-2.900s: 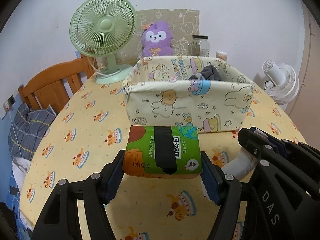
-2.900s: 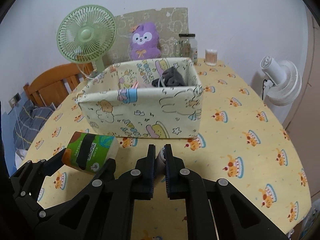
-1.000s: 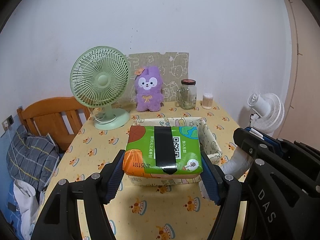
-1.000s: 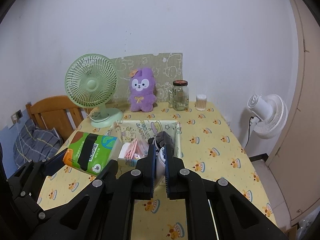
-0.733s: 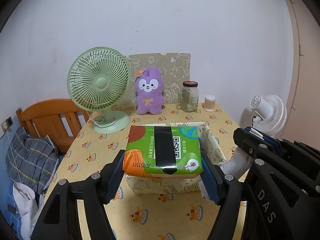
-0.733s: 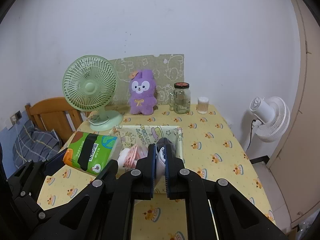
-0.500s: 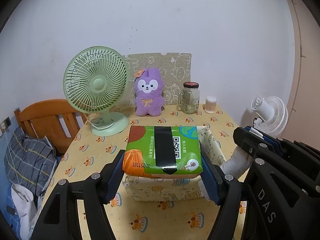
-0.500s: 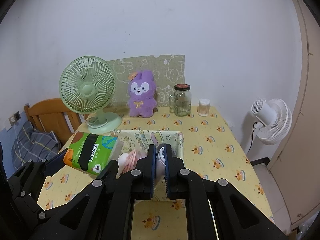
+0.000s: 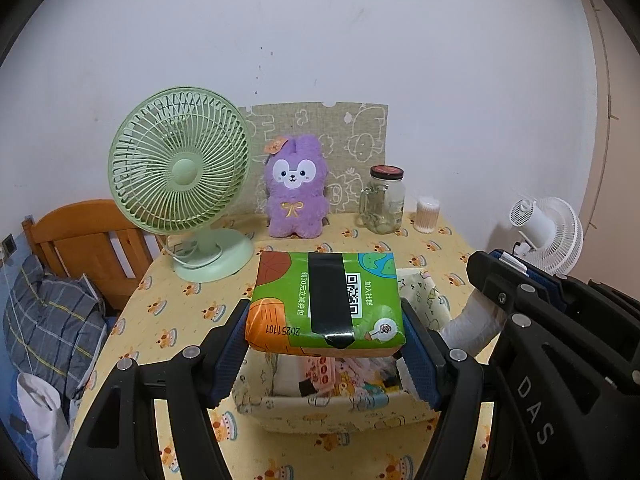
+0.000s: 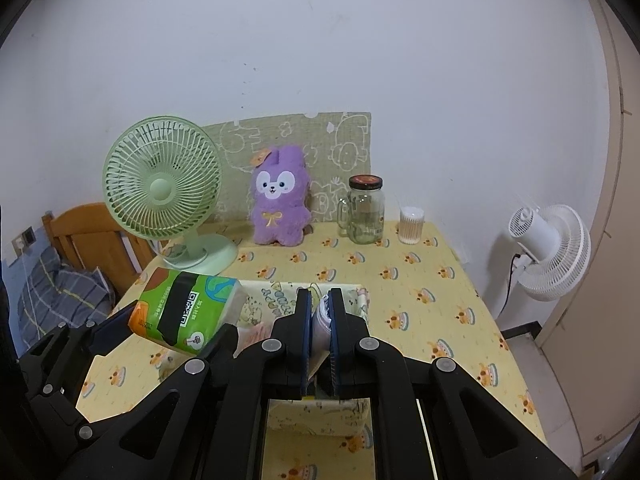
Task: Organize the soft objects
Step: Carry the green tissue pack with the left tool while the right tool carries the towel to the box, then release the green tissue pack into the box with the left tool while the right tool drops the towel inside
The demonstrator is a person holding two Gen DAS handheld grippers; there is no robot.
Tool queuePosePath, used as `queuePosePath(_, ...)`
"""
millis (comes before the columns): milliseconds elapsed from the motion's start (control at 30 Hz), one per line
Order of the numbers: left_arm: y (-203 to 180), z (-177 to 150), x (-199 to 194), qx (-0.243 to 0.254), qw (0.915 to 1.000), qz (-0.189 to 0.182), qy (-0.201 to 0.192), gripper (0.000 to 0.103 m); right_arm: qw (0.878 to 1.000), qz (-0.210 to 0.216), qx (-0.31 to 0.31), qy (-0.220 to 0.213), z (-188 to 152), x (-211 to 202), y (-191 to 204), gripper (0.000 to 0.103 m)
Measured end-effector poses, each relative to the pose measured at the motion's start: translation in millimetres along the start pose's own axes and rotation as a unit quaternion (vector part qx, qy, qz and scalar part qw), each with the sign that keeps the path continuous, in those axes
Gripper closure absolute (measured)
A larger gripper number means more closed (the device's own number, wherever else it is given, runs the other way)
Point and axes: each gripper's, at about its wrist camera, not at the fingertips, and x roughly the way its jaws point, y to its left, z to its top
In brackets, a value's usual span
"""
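My left gripper (image 9: 325, 334) is shut on a green and orange tissue pack (image 9: 325, 300) and holds it above the patterned fabric basket (image 9: 328, 410). The pack also shows in the right wrist view (image 10: 186, 308). My right gripper (image 10: 320, 324) is shut on a white rolled cloth (image 10: 321, 320), also above the basket (image 10: 272, 298); the cloth shows in the left wrist view (image 9: 474, 326). Pink and white soft items (image 9: 324, 374) lie inside the basket. A purple plush bunny (image 9: 295, 192) sits at the back of the table.
A green desk fan (image 9: 180, 176) stands at the back left. A glass jar (image 9: 382, 200) and a cotton swab tub (image 9: 427, 215) stand at the back right. A wooden chair (image 9: 84, 240) with a plaid cloth is at the left; a white fan (image 9: 546, 232) is off the table's right.
Both grippers have risen and moved forward over the basket with their loads. The basket now lies right beneath them, and its inside shows.
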Motion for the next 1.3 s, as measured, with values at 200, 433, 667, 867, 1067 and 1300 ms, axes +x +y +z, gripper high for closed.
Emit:
queuePosePath(200,1,4,13,-0.001,1.0000,0.001,0.002,0.031,1.000,0.004,0.001,-0.001,6,18,0,0.093)
queuePosePath(433,4,8,30,-0.006,1.0000,0.000,0.005,0.031,1.000,0.009,0.002,-0.001,9,33,0,0.093)
queuePosePath(667,5,5,55,-0.007,0.9995,-0.002,0.030,0.030,1.000,0.008,0.003,0.016,6,57,0,0.093)
queuePosePath(867,9,-2,69,-0.005,0.9985,-0.003,0.054,0.024,0.999,0.013,0.010,0.029,-3,73,0,0.093)
queuePosePath(1067,12,-8,81,0.000,0.9966,-0.025,0.079,0.010,0.999,0.011,0.003,0.032,-7,83,3,0.093)
queuePosePath(1300,17,-15,84,0.009,0.9965,-0.012,0.082,0.006,0.999,0.020,0.000,0.044,-14,101,9,0.093)
